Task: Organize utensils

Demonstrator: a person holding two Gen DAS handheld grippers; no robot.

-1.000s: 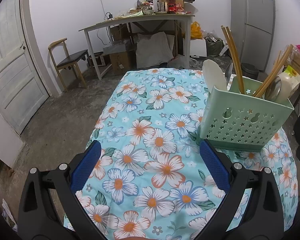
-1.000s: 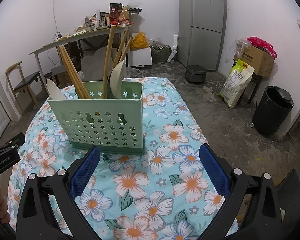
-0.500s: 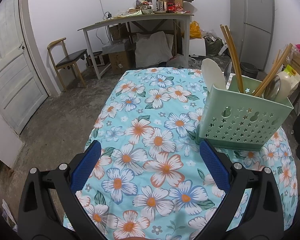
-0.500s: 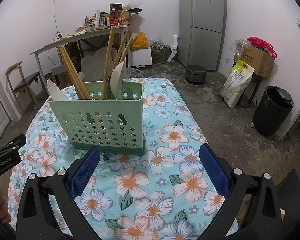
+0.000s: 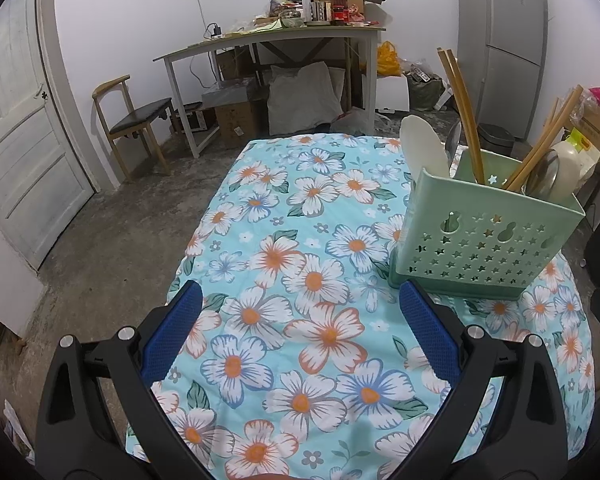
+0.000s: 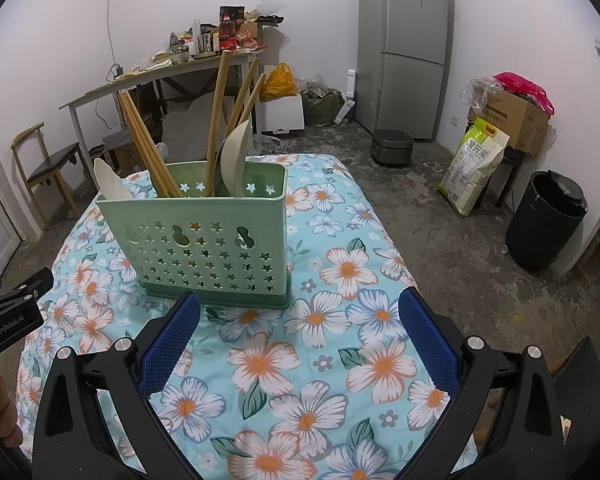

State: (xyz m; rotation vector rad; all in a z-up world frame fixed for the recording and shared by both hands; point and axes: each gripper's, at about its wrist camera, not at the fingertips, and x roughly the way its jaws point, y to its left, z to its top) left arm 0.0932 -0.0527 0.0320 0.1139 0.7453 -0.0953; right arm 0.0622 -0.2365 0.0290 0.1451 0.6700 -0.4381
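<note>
A table (image 6: 380, 240) covered in a blue flowered cloth (image 5: 300, 240) carries a pale green holder (image 6: 212, 240) pierced with star-shaped holes, standing upright toward the far middle of the cloth. Inside it stand wooden chopsticks (image 6: 148, 148), wooden handles (image 6: 216, 120), a white scoop (image 5: 422, 148) at the left end and a metal spoon (image 5: 542, 176) at the right end. The left gripper (image 5: 300, 328) and right gripper (image 6: 300, 332) both hover over bare cloth near the holder, fingers spread wide and grasping nothing.
</note>
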